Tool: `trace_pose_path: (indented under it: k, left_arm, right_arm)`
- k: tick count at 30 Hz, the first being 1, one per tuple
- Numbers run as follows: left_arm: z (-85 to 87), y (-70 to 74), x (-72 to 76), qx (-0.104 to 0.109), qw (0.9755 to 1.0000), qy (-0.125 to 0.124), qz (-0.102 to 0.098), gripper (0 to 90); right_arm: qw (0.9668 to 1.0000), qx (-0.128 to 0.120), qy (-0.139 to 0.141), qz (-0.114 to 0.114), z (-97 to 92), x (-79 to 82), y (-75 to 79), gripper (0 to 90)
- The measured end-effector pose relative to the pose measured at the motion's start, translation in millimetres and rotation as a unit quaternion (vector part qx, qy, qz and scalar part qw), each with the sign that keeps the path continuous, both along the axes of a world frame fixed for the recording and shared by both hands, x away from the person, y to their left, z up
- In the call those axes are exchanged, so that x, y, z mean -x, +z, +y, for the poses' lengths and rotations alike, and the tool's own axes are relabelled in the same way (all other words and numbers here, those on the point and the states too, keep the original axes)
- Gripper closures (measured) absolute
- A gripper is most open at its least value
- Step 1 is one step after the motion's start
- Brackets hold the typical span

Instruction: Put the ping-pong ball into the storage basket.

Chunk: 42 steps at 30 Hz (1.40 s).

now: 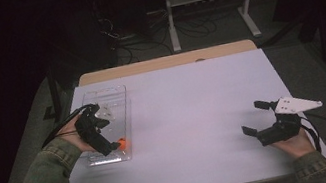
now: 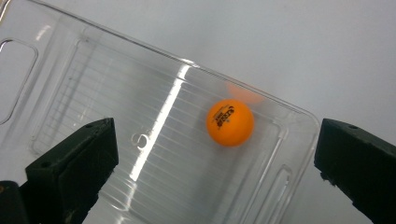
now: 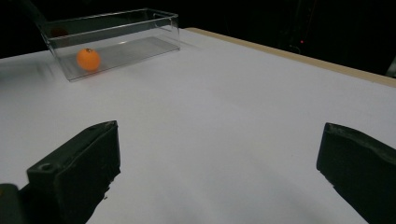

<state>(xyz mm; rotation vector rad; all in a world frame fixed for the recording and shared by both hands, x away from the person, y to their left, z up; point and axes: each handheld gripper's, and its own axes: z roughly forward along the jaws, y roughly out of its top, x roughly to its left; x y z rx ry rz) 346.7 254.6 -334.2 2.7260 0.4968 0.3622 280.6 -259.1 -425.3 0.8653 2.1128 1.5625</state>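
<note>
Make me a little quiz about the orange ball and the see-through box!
1. True or false: the orange ball lies inside the clear box.
2. Which tongs hover over the box: a) left tongs b) right tongs?
3. Fill in: both tongs are ____ (open or shut).

Key: 1 true; 2 a; 3 open.

A white-topped rectangular table (image 1: 190, 112) with a pale wooden far edge carries a clear plastic rectangular box (image 1: 123, 109) near its left side; the box rests flat on the surface.
</note>
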Motion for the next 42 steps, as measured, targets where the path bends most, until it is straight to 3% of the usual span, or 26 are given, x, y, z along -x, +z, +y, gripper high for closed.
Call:
trace_pose_path:
  k: [9, 20, 28, 37, 42]
  left_arm:
    - [6.0, -0.9, 9.7, 0.029, 0.9995, 0.001, -0.01, 0.0]
    - [15.7, -8.3, 20.2, 0.075, 0.997, -0.002, -0.019, 0.0]
    - [24.5, -13.1, 24.9, 0.115, 0.9928, 0.014, -0.031, 0.0]
    - [23.2, -14.3, 30.5, 0.119, 0.9919, 0.014, -0.041, 0.0]
    - [25.4, -15.2, 34.4, 0.139, 0.9888, 0.017, -0.051, 0.0]
  right_arm:
    - [1.0, -0.001, 0.0, 0.001, 0.0, 0.1, -0.1, 0.0]
    - [1.0, -0.002, -0.001, 0.0, 0.0, 0.8, 0.5, 0.0]
    - [1.0, -0.003, -0.002, 0.001, -0.5, 1.2, 0.5, 0.0]
    - [1.0, -0.002, -0.001, 0.001, -0.5, 1.0, 0.3, 0.0]
    - [1.0, -0.002, 0.0, 0.001, -0.1, 1.3, 0.4, 0.0]
